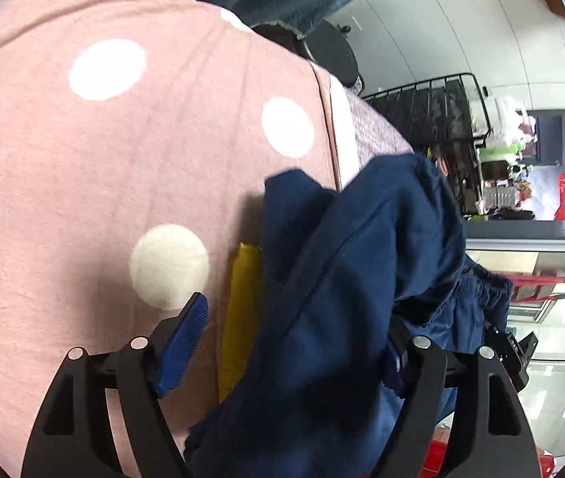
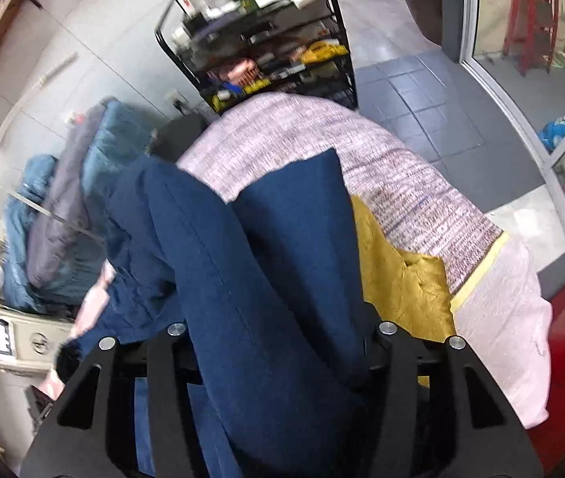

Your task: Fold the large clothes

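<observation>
We see the left claw (image 1: 294, 342) spread wide, navy trousers (image 1: 342, 279) draped over its right finger; right claw (image 2: 278, 362) hidden, state unclear.

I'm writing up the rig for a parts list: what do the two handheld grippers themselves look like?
Both are matte black plastic. The left gripper has two angular linkage arms per side with triangular cut-outs, round silver pivot pins, and ribbed blue finger pads. The right gripper shows the same black linkages and silver pins; its pads are hidden by cloth. No cables or markings visible.
</observation>
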`<state>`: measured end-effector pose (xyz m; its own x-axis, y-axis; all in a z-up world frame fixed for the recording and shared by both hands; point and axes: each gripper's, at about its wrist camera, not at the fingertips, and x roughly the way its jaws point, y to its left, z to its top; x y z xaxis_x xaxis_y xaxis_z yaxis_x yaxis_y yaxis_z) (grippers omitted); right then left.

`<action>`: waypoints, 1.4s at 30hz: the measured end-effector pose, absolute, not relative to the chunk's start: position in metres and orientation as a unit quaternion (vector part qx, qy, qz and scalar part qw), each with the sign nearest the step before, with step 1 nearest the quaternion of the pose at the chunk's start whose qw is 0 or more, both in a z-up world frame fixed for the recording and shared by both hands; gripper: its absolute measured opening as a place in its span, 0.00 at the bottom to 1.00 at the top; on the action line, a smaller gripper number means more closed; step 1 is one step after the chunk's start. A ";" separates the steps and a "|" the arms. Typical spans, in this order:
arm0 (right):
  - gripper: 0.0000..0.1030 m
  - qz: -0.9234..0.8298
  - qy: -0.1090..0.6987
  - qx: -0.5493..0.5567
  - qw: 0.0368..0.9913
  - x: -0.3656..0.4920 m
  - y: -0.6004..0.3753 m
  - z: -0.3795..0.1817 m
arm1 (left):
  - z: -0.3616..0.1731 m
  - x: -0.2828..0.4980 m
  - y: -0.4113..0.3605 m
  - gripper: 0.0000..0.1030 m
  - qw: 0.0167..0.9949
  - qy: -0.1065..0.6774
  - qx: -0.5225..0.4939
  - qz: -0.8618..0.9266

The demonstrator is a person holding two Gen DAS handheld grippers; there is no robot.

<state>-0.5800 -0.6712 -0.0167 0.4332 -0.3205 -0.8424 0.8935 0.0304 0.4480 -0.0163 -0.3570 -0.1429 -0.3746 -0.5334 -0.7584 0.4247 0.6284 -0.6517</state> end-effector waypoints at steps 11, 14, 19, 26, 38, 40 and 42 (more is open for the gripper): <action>0.68 -0.586 0.275 0.367 0.669 -0.562 -0.628 0.066 | -0.034 -0.025 -0.360 0.78 0.668 0.571 0.005 -0.477; 0.70 -0.610 0.251 0.266 0.703 -0.543 -0.607 0.098 | -0.017 -0.060 -0.373 0.78 0.658 0.524 0.090 -0.533; 0.70 -0.445 0.405 0.155 0.784 -0.436 -0.579 0.069 | -0.042 -0.119 -0.397 0.77 0.603 0.514 0.168 -0.586; 0.69 -0.397 0.525 0.108 0.746 -0.393 -0.588 -0.012 | -0.077 -0.130 -0.451 0.74 0.591 0.519 0.228 -0.574; 0.66 -0.451 0.426 0.327 0.713 -0.498 -0.694 -0.072 | -0.135 -0.051 -0.505 0.63 0.540 0.699 0.018 -0.468; 0.68 -0.461 0.434 0.304 0.712 -0.491 -0.689 -0.076 | -0.126 -0.061 -0.508 0.63 0.555 0.678 0.051 -0.479; 0.69 -0.468 0.441 0.288 0.709 -0.483 -0.686 -0.074 | -0.109 -0.076 -0.511 0.65 0.576 0.643 0.100 -0.495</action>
<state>-0.4833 -0.6855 -0.0743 0.1723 -0.4103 -0.8955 0.9186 0.3952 -0.0044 -0.0756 -0.5106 -0.1090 -0.3159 -0.4418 -0.8397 0.6985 0.4906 -0.5210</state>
